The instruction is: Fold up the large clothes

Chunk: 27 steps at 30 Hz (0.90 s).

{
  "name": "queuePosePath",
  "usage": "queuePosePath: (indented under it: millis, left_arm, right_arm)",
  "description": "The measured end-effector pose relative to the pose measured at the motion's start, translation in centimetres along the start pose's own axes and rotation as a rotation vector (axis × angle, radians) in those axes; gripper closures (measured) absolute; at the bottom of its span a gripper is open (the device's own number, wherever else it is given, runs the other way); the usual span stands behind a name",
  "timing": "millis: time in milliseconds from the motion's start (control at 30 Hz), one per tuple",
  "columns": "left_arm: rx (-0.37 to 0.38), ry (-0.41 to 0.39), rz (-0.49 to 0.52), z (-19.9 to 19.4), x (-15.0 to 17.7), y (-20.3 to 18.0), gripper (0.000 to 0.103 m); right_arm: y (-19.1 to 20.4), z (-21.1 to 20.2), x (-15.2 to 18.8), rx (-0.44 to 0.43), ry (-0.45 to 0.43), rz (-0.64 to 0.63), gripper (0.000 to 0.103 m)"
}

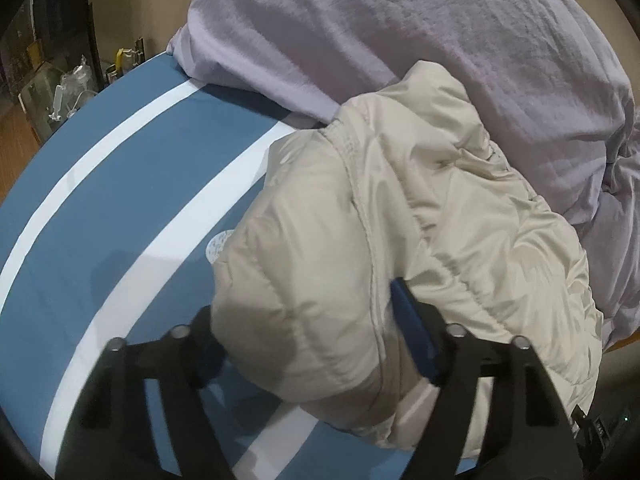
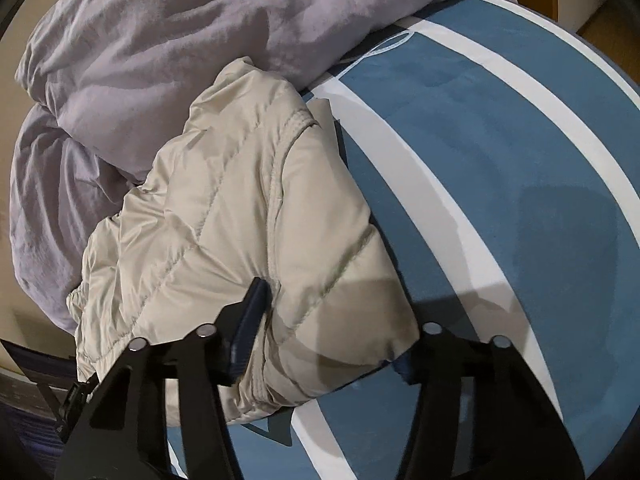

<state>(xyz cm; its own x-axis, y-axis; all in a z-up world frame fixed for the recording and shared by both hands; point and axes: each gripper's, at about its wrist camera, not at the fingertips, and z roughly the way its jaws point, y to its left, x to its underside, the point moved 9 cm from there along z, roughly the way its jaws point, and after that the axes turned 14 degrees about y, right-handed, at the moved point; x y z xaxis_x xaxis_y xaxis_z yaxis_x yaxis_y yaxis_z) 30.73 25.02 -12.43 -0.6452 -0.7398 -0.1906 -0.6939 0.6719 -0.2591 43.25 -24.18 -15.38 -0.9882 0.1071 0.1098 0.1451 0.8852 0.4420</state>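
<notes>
A beige puffer jacket (image 1: 360, 200) lies bunched on a blue sheet with white stripes (image 1: 120, 240). In the left wrist view my left gripper (image 1: 304, 312) straddles the jacket's near puffy edge. Its blue right pad (image 1: 412, 332) digs into the fabric, and the left finger (image 1: 200, 340) sits partly behind the bulge. In the right wrist view the same jacket (image 2: 224, 200) fills the centre. My right gripper (image 2: 332, 324) is closed on its near corner, with the left pad (image 2: 252, 320) denting the quilting and the right finger (image 2: 404, 364) under the hem.
A crumpled lavender duvet (image 1: 400, 40) (image 2: 160, 40) lies heaped behind the jacket. The striped sheet (image 2: 480, 200) is bare on the outer side of each view. Small bottles and clutter (image 1: 72, 80) stand beyond the bed's far left corner. A black strap buckle (image 2: 76, 396) hangs at the jacket's near edge.
</notes>
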Motion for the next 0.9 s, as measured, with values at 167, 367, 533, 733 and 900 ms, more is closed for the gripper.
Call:
queuePosePath:
  millis: [167, 367, 533, 733, 900]
  left_arm:
    - [0.021, -0.018, 0.030, -0.9, 0.1, -0.2, 0.060]
    - [0.031, -0.033, 0.067, -2.2, 0.5, -0.7, 0.070]
    - [0.052, -0.044, 0.082, -3.8, 1.7, 0.9, 0.071]
    - [0.071, -0.042, 0.053, -5.4, 4.0, 4.6, 0.071]
    - [0.080, -0.044, 0.030, -6.8, 6.1, 7.9, 0.071]
  right_arm:
    - [0.5, -0.3, 0.2, 0.001, -0.025, -0.015, 0.066]
    - [0.9, -1.4, 0.9, 0.005, -0.046, -0.045, 0.073]
    - [0.9, -2.1, 2.8, -0.007, -0.037, -0.063, 0.073]
    - [1.0, -2.4, 6.6, -0.028, -0.011, -0.093, 0.074]
    - [1.2, -2.6, 9.4, -0.036, 0.007, -0.116, 0.074]
